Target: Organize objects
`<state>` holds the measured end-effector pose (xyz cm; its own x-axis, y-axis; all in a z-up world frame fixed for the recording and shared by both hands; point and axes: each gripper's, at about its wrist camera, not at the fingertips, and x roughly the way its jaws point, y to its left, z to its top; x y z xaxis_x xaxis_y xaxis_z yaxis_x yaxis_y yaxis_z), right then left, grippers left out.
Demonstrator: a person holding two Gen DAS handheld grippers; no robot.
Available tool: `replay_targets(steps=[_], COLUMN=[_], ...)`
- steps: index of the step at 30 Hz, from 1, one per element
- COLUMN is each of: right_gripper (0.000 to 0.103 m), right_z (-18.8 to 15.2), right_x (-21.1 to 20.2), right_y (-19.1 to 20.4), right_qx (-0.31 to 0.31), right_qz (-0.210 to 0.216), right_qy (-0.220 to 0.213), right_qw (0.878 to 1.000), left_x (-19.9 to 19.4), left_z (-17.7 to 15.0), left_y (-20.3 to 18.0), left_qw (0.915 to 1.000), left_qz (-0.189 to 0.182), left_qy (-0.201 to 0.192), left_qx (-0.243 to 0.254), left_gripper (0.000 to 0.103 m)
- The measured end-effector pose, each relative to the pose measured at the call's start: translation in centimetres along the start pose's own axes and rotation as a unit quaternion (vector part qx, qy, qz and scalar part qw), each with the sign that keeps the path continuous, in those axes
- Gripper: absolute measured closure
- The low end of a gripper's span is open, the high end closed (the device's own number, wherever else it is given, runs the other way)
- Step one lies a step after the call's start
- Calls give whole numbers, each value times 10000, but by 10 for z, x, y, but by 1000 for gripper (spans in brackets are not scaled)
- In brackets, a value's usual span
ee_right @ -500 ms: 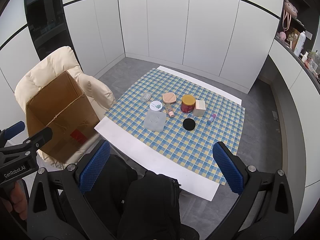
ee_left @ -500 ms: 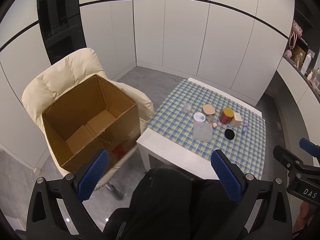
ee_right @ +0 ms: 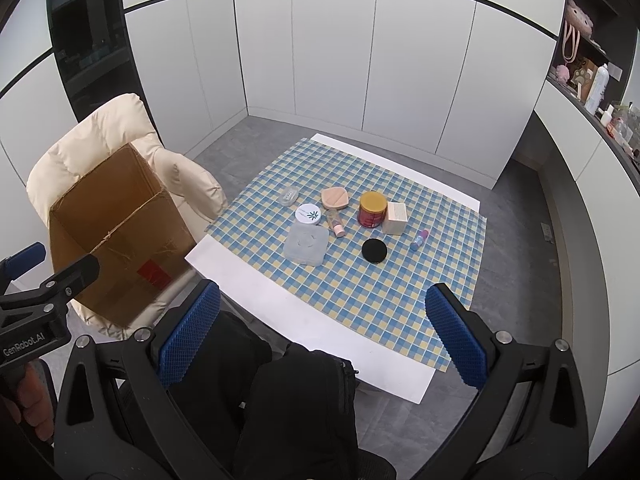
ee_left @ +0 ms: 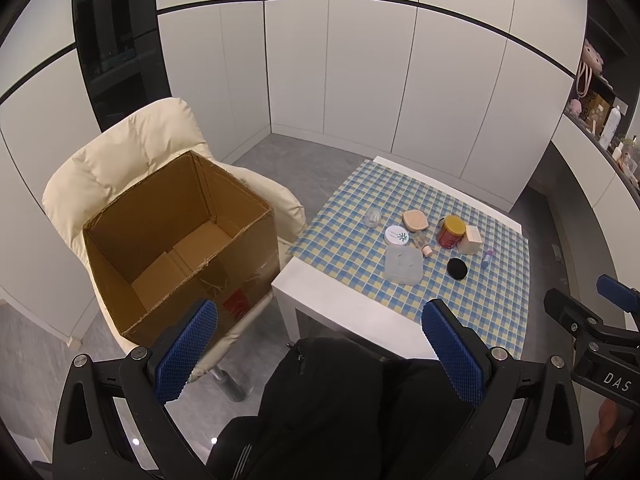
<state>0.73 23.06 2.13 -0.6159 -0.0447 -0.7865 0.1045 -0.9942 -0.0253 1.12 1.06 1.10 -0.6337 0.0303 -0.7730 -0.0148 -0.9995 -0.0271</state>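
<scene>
Several small items lie on a checked cloth on the white table [ee_right: 248,276]: a red jar with a yellow lid [ee_right: 372,210], a cream box [ee_right: 395,218], a clear square container [ee_right: 306,245], a black disc [ee_right: 374,250], a white round tin [ee_right: 308,214], a peach puff [ee_right: 335,198], a small tube [ee_right: 335,226] and a small bottle [ee_right: 419,239]. An open, empty cardboard box [ee_left: 180,240] sits on a cream chair [ee_left: 120,152]. My left gripper [ee_left: 320,352] and right gripper [ee_right: 322,336] are open and empty, held high over dark-clothed legs, well short of the table.
White cabinet walls surround the room. A shelf with bottles and bags [ee_right: 592,84] runs along the right. A dark glass panel [ee_left: 116,52] stands behind the chair. Grey floor lies around the table.
Both views have barely shifted; nothing on the table or in the box has moved.
</scene>
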Motion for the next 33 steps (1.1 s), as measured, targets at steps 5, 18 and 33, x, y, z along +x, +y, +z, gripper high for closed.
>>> replay_targets(steps=[5, 18, 33], right_gripper=[0, 0, 0], right_z=[1, 1, 2], right_x=[0, 0, -2], right_y=[-1, -2, -4], right_qx=[12, 1, 29], right_qz=[6, -4, 1], right_qy=[-4, -14, -44], right_qw=[10000, 10000, 10000], left_x=[0, -2, -3], left_z=[1, 2, 2], left_y=[1, 0, -3], left_qw=[10000, 10000, 10000], left_qz=[-6, -8, 20], left_qy=[4, -4, 1], left_qx=[-9, 9, -14], left_gripper=[1, 1, 1])
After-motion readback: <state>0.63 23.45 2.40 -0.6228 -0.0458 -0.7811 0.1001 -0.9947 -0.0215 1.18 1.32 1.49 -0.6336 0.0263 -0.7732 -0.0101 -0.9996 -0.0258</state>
